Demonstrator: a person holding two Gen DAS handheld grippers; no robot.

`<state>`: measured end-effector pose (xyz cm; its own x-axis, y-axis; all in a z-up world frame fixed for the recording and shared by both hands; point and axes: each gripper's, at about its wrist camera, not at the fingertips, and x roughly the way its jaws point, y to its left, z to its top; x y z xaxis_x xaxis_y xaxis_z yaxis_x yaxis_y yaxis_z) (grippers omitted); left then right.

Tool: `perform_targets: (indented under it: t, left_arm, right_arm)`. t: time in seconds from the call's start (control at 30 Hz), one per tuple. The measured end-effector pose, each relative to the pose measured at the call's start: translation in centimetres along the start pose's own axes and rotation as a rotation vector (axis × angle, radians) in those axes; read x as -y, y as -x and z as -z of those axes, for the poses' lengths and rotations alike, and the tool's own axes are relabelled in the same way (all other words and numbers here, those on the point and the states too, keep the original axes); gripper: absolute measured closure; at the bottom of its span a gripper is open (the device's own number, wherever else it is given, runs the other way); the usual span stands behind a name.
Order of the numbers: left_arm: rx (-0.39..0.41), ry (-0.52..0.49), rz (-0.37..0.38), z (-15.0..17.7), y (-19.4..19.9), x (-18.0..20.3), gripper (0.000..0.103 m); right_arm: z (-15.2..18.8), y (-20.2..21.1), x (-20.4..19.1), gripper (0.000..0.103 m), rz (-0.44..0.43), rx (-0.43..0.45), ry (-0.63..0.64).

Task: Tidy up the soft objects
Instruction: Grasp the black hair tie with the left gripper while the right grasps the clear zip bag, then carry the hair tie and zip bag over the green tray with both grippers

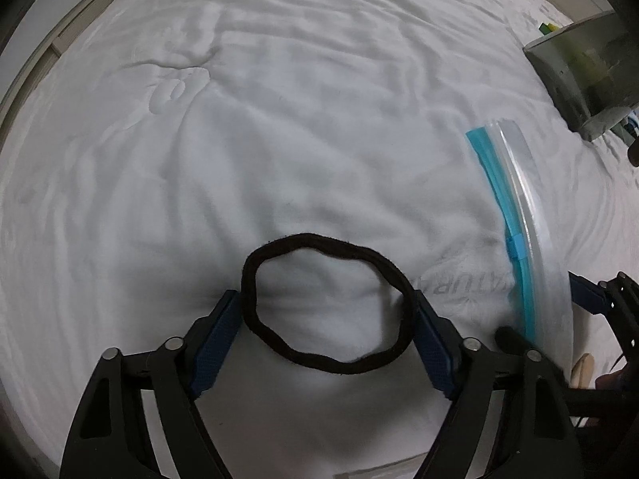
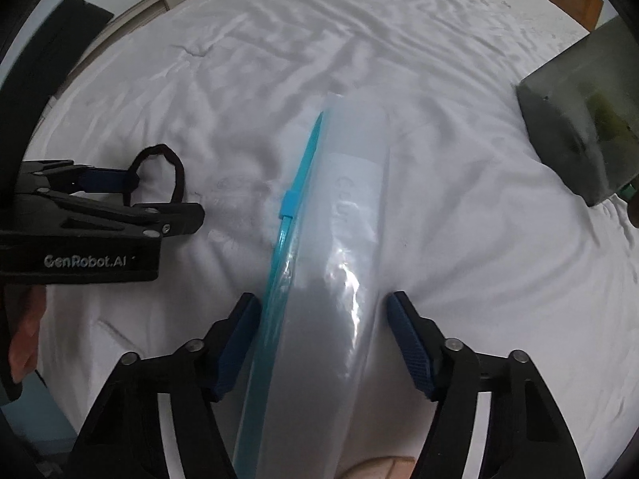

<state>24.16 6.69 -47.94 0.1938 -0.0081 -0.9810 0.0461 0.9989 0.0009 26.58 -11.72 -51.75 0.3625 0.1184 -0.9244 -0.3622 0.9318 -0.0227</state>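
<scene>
Headband (image 1: 325, 303) unbagged, between spread left gripper (image 1: 327, 311) jaws | zip bag (image 2: 319, 279) at 3 o'clock, between spread right gripper (image 2: 323, 311) jaws | bagging pending

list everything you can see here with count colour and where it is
black fabric loop headband: 1, black, on the bed between the left gripper's fingers
clear plastic zip bag with blue slider seal: 1, clear and blue, between the right gripper's fingers, right of the headband
white wrinkled bedsheet: 1, white, under everything
grey translucent storage box: 1, grey, far right on the bed
left gripper: 1, black with blue pads, open around the headband
right gripper: 1, black with blue pads, open around the bag
</scene>
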Motion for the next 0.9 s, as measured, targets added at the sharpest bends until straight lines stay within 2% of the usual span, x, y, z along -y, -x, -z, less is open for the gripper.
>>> perform_targets:
  t: [0.03,0.17,0.27,0.33,0.4,0.57,0.77,0.9]
  left_arm:
    - [0.004,0.004,-0.001,-0.1,0.1,0.0,0.033]
    - [0.015,0.021,-0.013,0.1,0.6,0.0,0.037]
    - [0.019,0.015,-0.055,0.1,0.4,0.1,0.052]
    - [0.019,0.02,-0.048,0.0,0.4,0.0,0.086]
    - [0.015,0.03,-0.042,-0.2,0.5,-0.1,0.098]
    - [0.037,0.048,-0.043,-0.1,1.5,-0.1,0.1]
    - [0.097,0.087,-0.028,-0.5,4.4,-0.6,0.1]
    - [0.123,0.084,-0.035,-0.5,6.8,0.4,0.1]
  right_arm:
    - [-0.2,-0.1,0.0,0.053,-0.003,0.0,0.002]
    - [-0.6,0.0,-0.4,0.07,-0.006,0.004,0.019]
    - [-0.6,0.0,-0.7,0.08,-0.016,0.008,0.037]
    - [-0.5,0.1,-0.8,0.087,-0.018,0.011,0.038]
    - [-0.4,0.6,-0.8,0.091,-0.023,0.019,0.037]
    - [-0.3,1.9,-0.1,0.097,-0.046,0.042,0.025]
    - [0.0,4.8,0.9,0.098,-0.083,0.089,0.022]
    - [-0.1,6.5,1.4,0.098,-0.096,0.112,0.026]
